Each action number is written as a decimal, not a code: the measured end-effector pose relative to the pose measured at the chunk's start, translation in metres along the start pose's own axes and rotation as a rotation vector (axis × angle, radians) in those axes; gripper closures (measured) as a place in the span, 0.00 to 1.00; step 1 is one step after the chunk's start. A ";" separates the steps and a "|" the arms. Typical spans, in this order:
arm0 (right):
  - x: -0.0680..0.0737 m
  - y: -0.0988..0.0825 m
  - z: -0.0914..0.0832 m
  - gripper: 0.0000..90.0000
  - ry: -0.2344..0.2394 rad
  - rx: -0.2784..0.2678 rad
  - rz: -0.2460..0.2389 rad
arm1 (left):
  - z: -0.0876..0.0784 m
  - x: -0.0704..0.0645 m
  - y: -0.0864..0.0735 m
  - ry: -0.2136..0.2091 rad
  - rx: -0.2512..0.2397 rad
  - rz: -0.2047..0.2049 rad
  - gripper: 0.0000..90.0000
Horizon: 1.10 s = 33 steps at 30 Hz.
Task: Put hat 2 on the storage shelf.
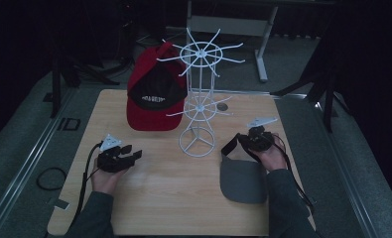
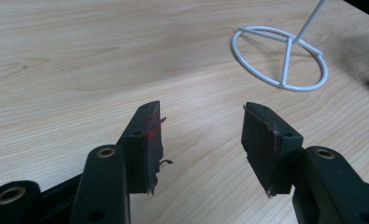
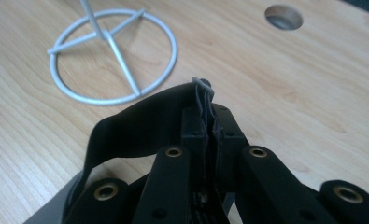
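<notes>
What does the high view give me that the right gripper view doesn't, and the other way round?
High view alone: the red cap hanging on the white rack's upper spokes, the left gripper open over bare table, and the grey visor's brim lying flat near the table's front edge.

Right gripper view alone: the jaws pressed together on the visor's black strap, pinching it at its folded end.

Both: the right gripper, the rack's ring base, the round hole in the table.
</notes>
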State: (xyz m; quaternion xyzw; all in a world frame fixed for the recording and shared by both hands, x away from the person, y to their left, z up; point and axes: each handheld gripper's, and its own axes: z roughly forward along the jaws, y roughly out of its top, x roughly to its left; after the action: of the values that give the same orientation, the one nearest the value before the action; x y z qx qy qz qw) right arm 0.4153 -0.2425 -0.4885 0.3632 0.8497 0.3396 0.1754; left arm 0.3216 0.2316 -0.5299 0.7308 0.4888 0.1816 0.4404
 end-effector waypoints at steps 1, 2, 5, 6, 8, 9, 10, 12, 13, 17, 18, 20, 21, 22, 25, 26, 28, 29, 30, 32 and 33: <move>-0.001 0.001 -0.002 0.95 0.000 -0.006 0.001 | 0.000 0.000 0.000 0.000 0.001 0.000 0.54; -0.002 0.002 -0.005 0.95 0.005 -0.014 0.009 | 0.000 0.000 0.000 0.000 0.001 -0.001 0.54; -0.002 0.005 -0.010 0.95 0.007 -0.023 0.020 | 0.001 0.001 -0.001 0.007 0.007 0.004 0.54; -0.002 0.006 -0.012 0.95 0.005 -0.026 0.020 | 0.002 0.001 -0.001 0.010 0.011 0.004 0.54; -0.001 0.008 -0.016 0.95 0.003 -0.039 0.020 | 0.003 0.002 -0.002 0.009 0.014 -0.001 0.54; -0.001 0.009 -0.018 0.95 0.000 -0.044 0.019 | 0.003 0.002 -0.003 0.010 0.014 -0.003 0.54; -0.001 0.010 -0.020 0.95 -0.004 -0.049 0.017 | 0.004 0.003 -0.003 0.009 0.014 -0.004 0.54; 0.000 0.012 -0.025 0.95 -0.006 -0.066 0.020 | 0.004 0.003 -0.003 0.011 0.012 -0.004 0.53; 0.000 0.014 -0.027 0.95 -0.009 -0.071 0.018 | 0.004 0.003 -0.003 0.011 0.011 -0.005 0.53; 0.002 0.020 -0.035 0.95 -0.018 -0.094 0.008 | 0.004 0.003 -0.004 0.011 0.015 -0.004 0.53; 0.003 0.022 -0.037 0.95 -0.017 -0.102 0.006 | 0.005 0.003 -0.004 0.012 0.015 -0.004 0.53; 0.004 0.026 -0.041 0.95 -0.019 -0.118 0.002 | 0.005 0.004 -0.004 0.012 0.015 -0.003 0.53; 0.005 0.027 -0.044 0.95 -0.020 -0.124 0.000 | 0.005 0.004 -0.004 0.011 0.015 -0.004 0.53; 0.006 0.029 -0.046 0.95 -0.022 -0.132 -0.003 | 0.005 0.004 -0.004 0.012 0.015 -0.004 0.53; 0.008 0.033 -0.052 0.95 -0.027 -0.150 -0.013 | 0.005 0.004 -0.004 0.012 0.015 -0.004 0.53; 0.009 0.034 -0.053 0.95 -0.028 -0.156 -0.016 | 0.006 0.004 -0.004 0.013 0.015 -0.004 0.53; 0.010 0.037 -0.057 0.95 -0.033 -0.166 -0.020 | 0.006 0.003 -0.004 0.012 0.016 -0.002 0.53; 0.010 0.038 -0.059 0.95 -0.034 -0.171 -0.021 | 0.006 0.003 -0.004 0.012 0.016 -0.002 0.53; 0.011 0.039 -0.061 0.95 -0.037 -0.176 -0.022 | 0.006 0.003 -0.004 0.011 0.016 -0.001 0.53; 0.012 0.040 -0.065 0.95 -0.035 -0.192 -0.025 | 0.006 0.003 -0.004 0.012 0.018 0.000 0.53; 0.012 0.041 -0.067 0.95 -0.037 -0.197 -0.026 | 0.006 0.003 -0.004 0.011 0.017 -0.001 0.53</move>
State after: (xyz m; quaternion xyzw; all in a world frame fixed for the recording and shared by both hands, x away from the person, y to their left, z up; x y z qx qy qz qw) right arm 0.3913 -0.2427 -0.4130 0.3394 0.8135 0.4123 0.2301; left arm 0.3250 0.2320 -0.5373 0.7333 0.4931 0.1815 0.4315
